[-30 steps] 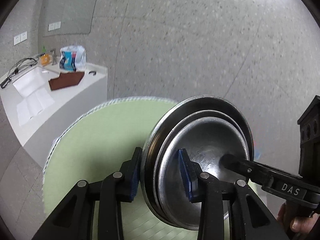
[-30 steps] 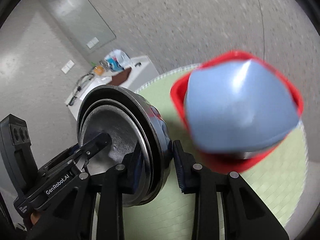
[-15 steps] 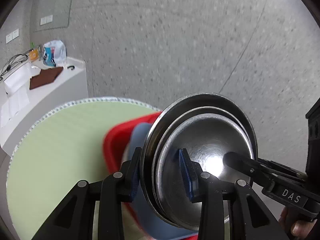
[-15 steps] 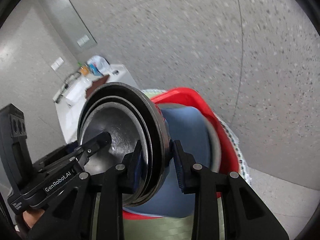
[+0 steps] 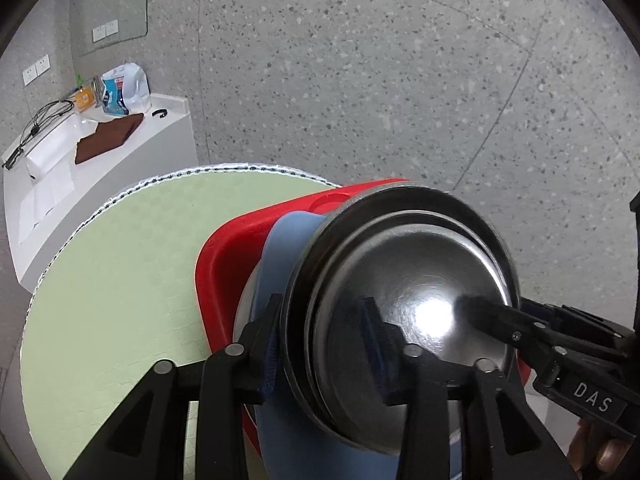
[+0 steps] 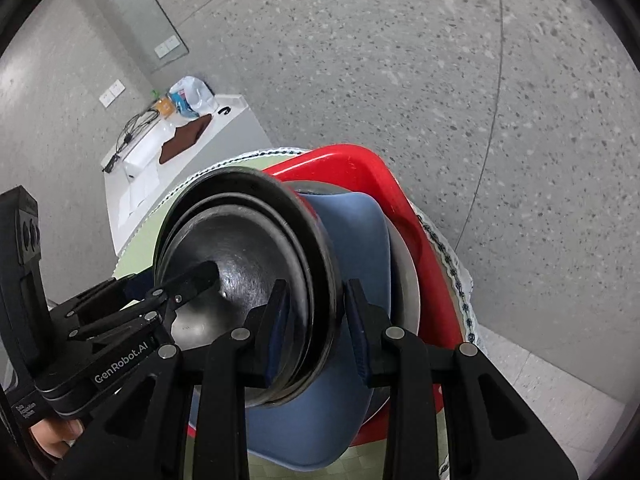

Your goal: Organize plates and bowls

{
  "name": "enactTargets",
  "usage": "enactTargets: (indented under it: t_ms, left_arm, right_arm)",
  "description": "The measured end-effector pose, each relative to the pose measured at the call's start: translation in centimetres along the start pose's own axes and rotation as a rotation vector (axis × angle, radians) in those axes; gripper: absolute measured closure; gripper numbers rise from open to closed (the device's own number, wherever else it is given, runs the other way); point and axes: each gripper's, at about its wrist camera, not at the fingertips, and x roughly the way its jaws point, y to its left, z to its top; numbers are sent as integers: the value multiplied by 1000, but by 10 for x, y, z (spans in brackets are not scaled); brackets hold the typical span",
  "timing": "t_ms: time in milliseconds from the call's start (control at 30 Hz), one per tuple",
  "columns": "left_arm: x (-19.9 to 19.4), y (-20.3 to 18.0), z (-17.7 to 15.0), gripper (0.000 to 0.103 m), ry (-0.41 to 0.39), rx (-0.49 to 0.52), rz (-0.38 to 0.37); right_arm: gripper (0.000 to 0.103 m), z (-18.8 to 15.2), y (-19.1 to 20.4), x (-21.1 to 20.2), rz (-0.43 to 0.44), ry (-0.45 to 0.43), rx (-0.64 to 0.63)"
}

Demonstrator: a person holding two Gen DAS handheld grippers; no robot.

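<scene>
Both grippers hold a nested stack of steel bowls [image 5: 412, 312] by its rim, tilted on edge. My left gripper [image 5: 320, 344] is shut on the near rim. My right gripper [image 6: 316, 320] is shut on the opposite rim of the steel bowls [image 6: 248, 256]. The stack hangs just above a blue plate [image 5: 280, 248] that lies in a red tray [image 5: 228, 256]. The blue plate [image 6: 356, 240] rests on a steel plate [image 6: 408, 280] inside the red tray [image 6: 360, 168]. I cannot tell whether the bowls touch the blue plate.
The tray sits on a round green table [image 5: 112, 280] with a patterned edge. A white counter [image 5: 48, 168] at the far left carries a brown cloth [image 5: 108, 140], cables and a plastic bag [image 5: 120, 88]. Speckled grey floor lies beyond.
Both grippers have carried the steel bowls across the table to above the red tray and blue plate. The stack has dropped closer to the plate.
</scene>
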Motion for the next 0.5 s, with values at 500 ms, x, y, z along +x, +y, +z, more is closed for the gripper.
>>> enactTargets:
  t_ms: [500]
  left_arm:
    - [-124,-7,-94,11,-255,-57,197]
  right_arm:
    - [39,-35,17,-43,-52,-119,-105]
